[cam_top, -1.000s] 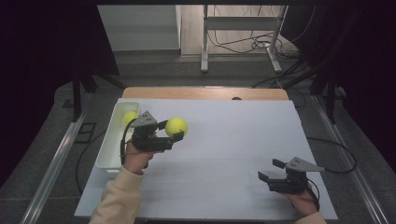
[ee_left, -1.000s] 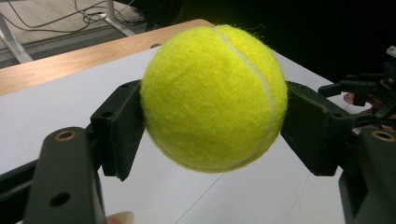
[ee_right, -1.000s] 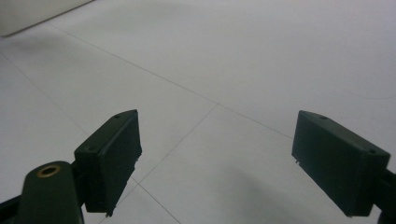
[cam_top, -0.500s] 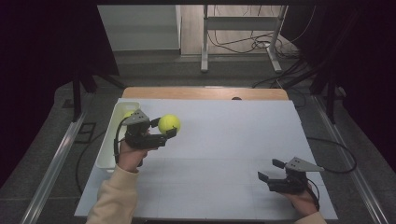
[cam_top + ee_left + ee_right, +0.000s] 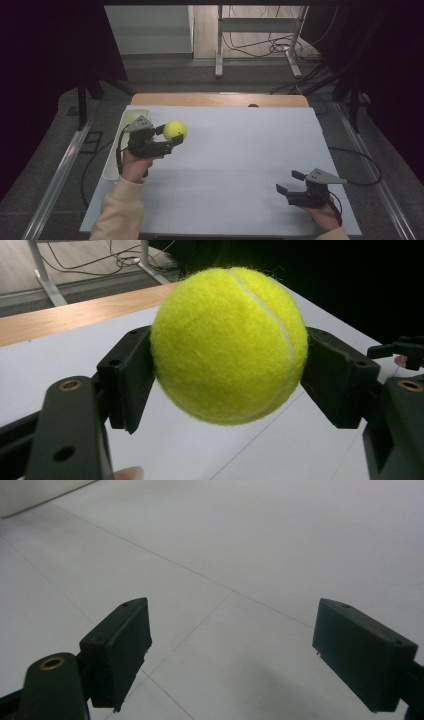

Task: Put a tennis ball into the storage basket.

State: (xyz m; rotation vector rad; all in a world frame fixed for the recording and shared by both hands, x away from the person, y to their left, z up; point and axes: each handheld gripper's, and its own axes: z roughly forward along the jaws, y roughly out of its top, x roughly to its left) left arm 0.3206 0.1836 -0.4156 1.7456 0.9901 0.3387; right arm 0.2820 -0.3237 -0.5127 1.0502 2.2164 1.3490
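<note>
Two hand-held grippers work above a white surface (image 5: 235, 150). The left hand-held gripper (image 5: 167, 138) pinches a yellow tennis ball (image 5: 175, 130) between its black jaws, one pad against each side of the ball, and holds it clear of the surface near the left edge, just beside a white tray (image 5: 116, 155). In the left gripper view the tennis ball (image 5: 229, 344) sits squarely between the pads. The right hand-held gripper (image 5: 289, 182) rests low near the front right corner, well apart from the ball, its jaws spread with nothing between them.
</note>
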